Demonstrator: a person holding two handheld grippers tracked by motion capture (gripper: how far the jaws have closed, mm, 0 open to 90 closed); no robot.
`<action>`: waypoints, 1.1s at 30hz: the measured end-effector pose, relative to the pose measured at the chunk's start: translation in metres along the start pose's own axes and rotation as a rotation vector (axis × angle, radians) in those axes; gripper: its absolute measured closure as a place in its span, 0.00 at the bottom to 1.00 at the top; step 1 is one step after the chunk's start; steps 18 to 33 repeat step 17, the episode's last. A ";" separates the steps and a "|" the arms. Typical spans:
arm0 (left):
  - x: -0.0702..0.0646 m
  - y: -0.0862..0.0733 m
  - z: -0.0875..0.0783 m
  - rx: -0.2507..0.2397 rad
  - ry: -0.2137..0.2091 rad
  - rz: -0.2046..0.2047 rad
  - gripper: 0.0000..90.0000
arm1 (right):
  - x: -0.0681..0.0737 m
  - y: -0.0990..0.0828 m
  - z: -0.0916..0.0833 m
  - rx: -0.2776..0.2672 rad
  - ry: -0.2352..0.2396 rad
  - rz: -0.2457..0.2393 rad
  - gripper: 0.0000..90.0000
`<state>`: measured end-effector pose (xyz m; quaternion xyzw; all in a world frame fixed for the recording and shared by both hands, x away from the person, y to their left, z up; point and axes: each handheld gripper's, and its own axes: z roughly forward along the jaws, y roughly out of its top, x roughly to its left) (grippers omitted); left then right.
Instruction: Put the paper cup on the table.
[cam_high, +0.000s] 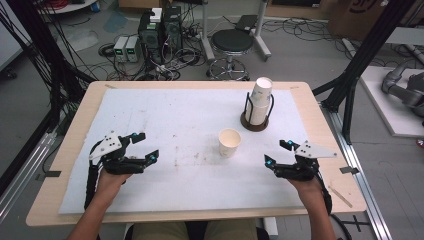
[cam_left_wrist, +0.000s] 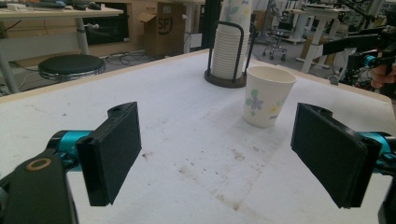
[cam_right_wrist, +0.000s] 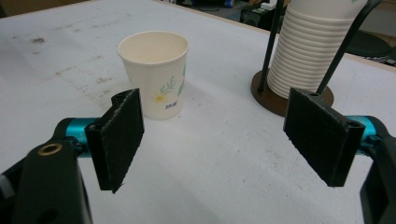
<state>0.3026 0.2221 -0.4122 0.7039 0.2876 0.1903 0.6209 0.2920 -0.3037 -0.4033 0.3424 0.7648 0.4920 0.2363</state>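
Observation:
A single white paper cup (cam_high: 229, 142) with a flower print stands upright and empty on the white mat (cam_high: 165, 110), right of centre. Behind it a stack of paper cups (cam_high: 259, 102) sits in a black wire holder on a round brown base. My left gripper (cam_high: 149, 145) rests low at the mat's left, open, nothing between its pads; in its own view (cam_left_wrist: 223, 156) the cup (cam_left_wrist: 268, 95) and stack (cam_left_wrist: 229, 46) lie ahead. My right gripper (cam_high: 276, 152) is open to the right of the cup, short of it; its view (cam_right_wrist: 217, 140) shows the cup (cam_right_wrist: 156, 74) ahead left and the stack (cam_right_wrist: 310, 51) ahead right.
The mat covers a wooden table (cam_high: 75, 135) with bare edges all round. Beyond the far edge stand a black stool (cam_high: 231, 45), computer boxes (cam_high: 160, 30) and loose cables on the floor. Black frame posts (cam_high: 350, 95) rise beside the table's right side.

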 end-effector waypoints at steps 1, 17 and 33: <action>0.000 0.000 0.000 0.001 -0.001 0.001 0.18 | 0.001 0.000 0.000 0.001 0.000 0.000 0.23; 0.003 -0.001 -0.006 -0.004 0.018 -0.005 0.18 | 0.004 0.002 0.007 0.005 0.018 -0.003 0.23; 0.003 -0.001 -0.006 -0.004 0.018 -0.005 0.18 | 0.004 0.002 0.007 0.005 0.018 -0.003 0.23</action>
